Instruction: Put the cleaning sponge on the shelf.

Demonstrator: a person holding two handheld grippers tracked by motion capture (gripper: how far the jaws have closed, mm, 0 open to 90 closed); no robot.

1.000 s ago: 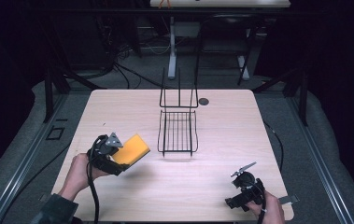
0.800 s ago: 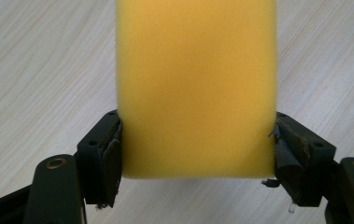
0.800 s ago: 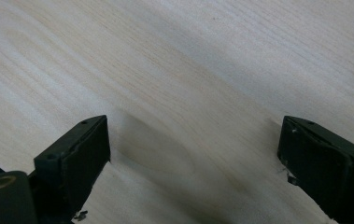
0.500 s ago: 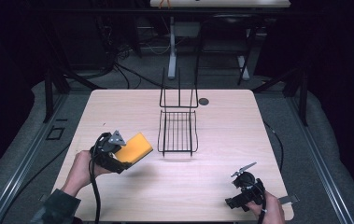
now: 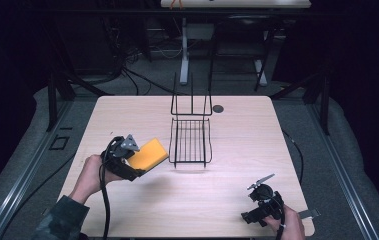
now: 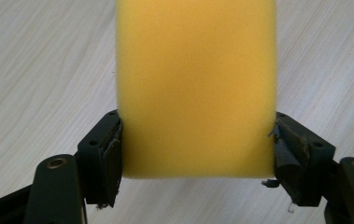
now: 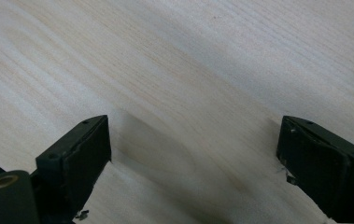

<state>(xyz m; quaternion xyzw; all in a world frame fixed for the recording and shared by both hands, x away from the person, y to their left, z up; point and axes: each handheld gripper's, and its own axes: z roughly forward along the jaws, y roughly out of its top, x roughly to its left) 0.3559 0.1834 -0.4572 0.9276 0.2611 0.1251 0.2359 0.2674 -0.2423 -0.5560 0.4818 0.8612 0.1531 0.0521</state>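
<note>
A yellow sponge [image 5: 148, 153] [image 6: 196, 88] is held above the wooden table [image 5: 237, 130], just left of the black wire rack [image 5: 191, 141]. My left gripper [image 5: 136, 167] [image 6: 196, 149] is shut on it, one pad pressing each side of its near end. The sponge points toward the rack's front edge, a short gap away. My right gripper [image 5: 261, 207] [image 7: 193, 158] rests near the table's front right corner, jaws open wide over bare wood with nothing between them.
The rack has an upright wire back [image 5: 192, 95] and a flat slatted base. A small dark round disc [image 5: 218, 108] lies on the table behind the rack. Cables trail from both grippers toward the front edge.
The left gripper has carried the sponge slightly up and right, nearer the rack. The right gripper has not moved.
</note>
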